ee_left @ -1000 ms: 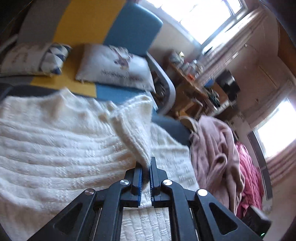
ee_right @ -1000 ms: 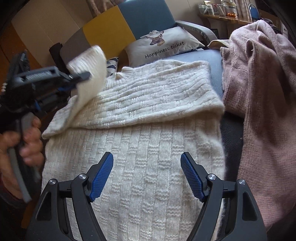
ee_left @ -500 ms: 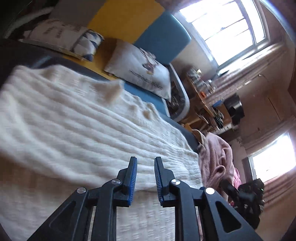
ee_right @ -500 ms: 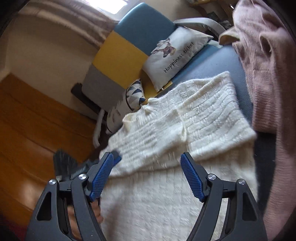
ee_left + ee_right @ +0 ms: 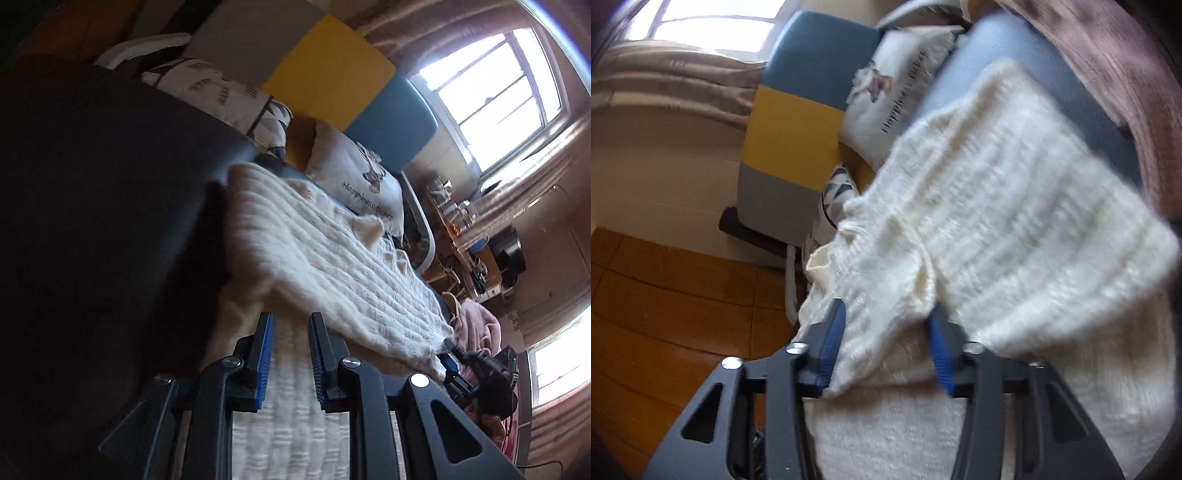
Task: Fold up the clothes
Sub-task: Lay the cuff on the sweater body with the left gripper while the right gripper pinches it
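pillows [image 5: 354, 184] crowd sofa back, floor [image 5: 665, 314] (left) open

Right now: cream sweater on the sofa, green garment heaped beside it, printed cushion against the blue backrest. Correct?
Not quite. The garment heaped beside the cream sweater is pink, not green; the left wrist view shows it. The sweater is on the sofa and the printed cushion is against the blue backrest.

Left gripper [image 5: 290, 354] and right gripper [image 5: 886, 345], black angular frames, ribbed blue-padded jaws, silver screws, triangular cut-outs
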`<move>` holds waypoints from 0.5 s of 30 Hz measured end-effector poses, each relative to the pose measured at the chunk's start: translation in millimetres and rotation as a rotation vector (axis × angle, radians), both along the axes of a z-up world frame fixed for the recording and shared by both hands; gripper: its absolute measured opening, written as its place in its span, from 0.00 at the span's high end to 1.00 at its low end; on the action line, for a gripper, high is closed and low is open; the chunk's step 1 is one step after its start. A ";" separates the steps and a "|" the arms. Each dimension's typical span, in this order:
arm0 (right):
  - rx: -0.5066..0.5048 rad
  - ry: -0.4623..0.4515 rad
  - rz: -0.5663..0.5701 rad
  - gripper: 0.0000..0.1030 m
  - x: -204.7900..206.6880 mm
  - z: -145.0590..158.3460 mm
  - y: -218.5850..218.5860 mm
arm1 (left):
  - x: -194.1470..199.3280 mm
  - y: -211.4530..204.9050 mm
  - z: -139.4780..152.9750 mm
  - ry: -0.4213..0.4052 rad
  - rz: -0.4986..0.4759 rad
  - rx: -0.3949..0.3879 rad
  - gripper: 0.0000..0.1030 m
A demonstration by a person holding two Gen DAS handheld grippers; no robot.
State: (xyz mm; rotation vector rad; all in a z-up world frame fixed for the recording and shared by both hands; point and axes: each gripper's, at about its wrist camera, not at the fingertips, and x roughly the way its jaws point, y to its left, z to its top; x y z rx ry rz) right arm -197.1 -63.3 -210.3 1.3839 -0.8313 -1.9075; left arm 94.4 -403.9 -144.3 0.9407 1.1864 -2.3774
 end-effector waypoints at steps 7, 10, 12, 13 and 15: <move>0.293 0.213 0.099 0.93 10.2 25.1 -28.1 | 27.9 -14.5 -3.6 0.039 0.026 0.077 0.82; 0.342 0.288 0.136 0.93 15.8 37.4 -35.2 | 16.0 -10.0 -4.9 0.043 0.000 0.094 0.82; 0.339 0.314 0.156 0.93 17.2 46.6 -38.7 | 2.3 -6.2 -5.9 0.036 -0.031 0.094 0.82; 0.333 0.325 0.162 0.93 16.8 52.0 -39.3 | -5.7 -4.0 -6.5 0.030 -0.050 0.093 0.82; 0.316 0.344 0.173 0.93 15.3 62.9 -40.6 | -22.5 -0.2 -8.1 0.017 -0.081 0.085 0.82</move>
